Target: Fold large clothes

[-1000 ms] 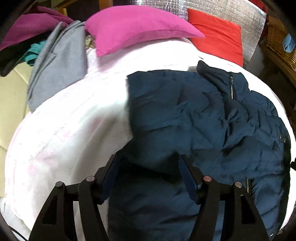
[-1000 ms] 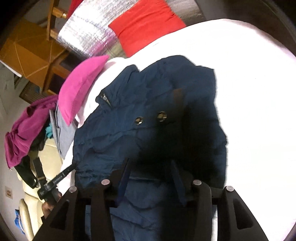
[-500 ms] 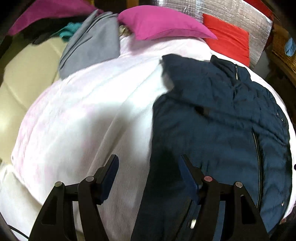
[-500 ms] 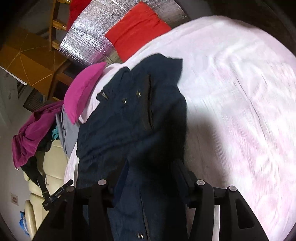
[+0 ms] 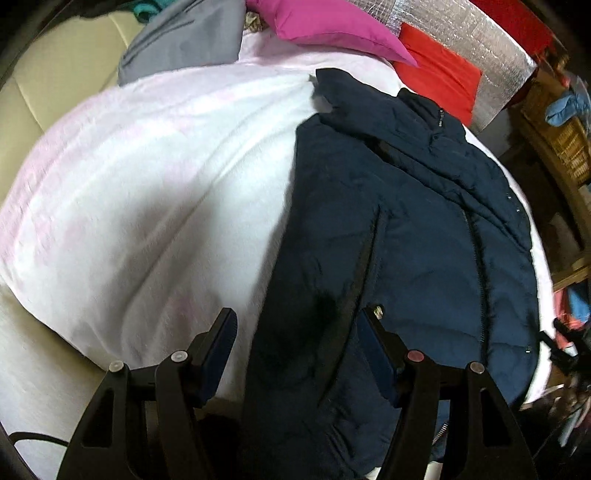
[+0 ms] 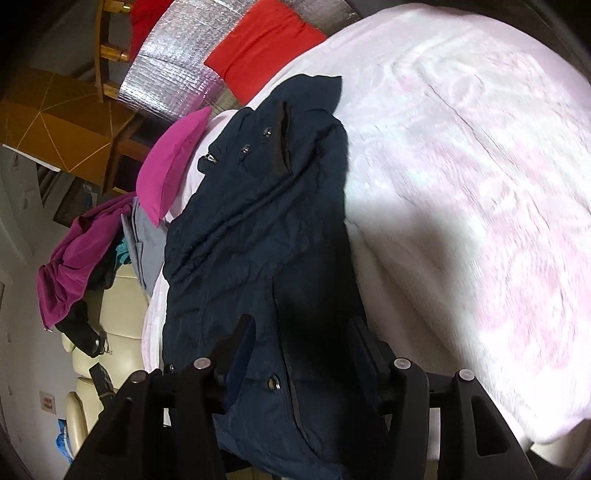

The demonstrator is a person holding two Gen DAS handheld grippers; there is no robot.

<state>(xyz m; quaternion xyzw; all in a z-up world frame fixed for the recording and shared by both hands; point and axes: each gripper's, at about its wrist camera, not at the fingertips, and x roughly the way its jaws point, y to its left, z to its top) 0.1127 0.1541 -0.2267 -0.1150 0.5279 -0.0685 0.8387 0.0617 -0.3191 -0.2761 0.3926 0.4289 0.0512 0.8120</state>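
Observation:
A navy quilted jacket [image 5: 406, 240] lies front up on a white and pale pink bed cover [image 5: 147, 184], collar far, hem near, zip running down its middle. My left gripper [image 5: 297, 321] hangs open over the jacket's left edge near the hem, one finger above the cover, the other above the fabric. In the right wrist view the same jacket [image 6: 258, 240] stretches away from me. My right gripper [image 6: 301, 328] stands open over its lower part near a snap button, with fabric below the jaws but nothing pinched.
A pink pillow [image 5: 325, 26] and a red pillow [image 5: 439, 70] lie at the head of the bed before a silver foil panel [image 5: 461, 33]. Grey garment [image 5: 184, 40] and purple garment [image 6: 77, 251] are piled at the far left. A wicker shelf [image 5: 565, 136] stands right.
Both grippers have drawn back toward the jacket's hem. The left one slid to the jacket's left edge, the right one toward its right edge. The right jaws stand a little wider.

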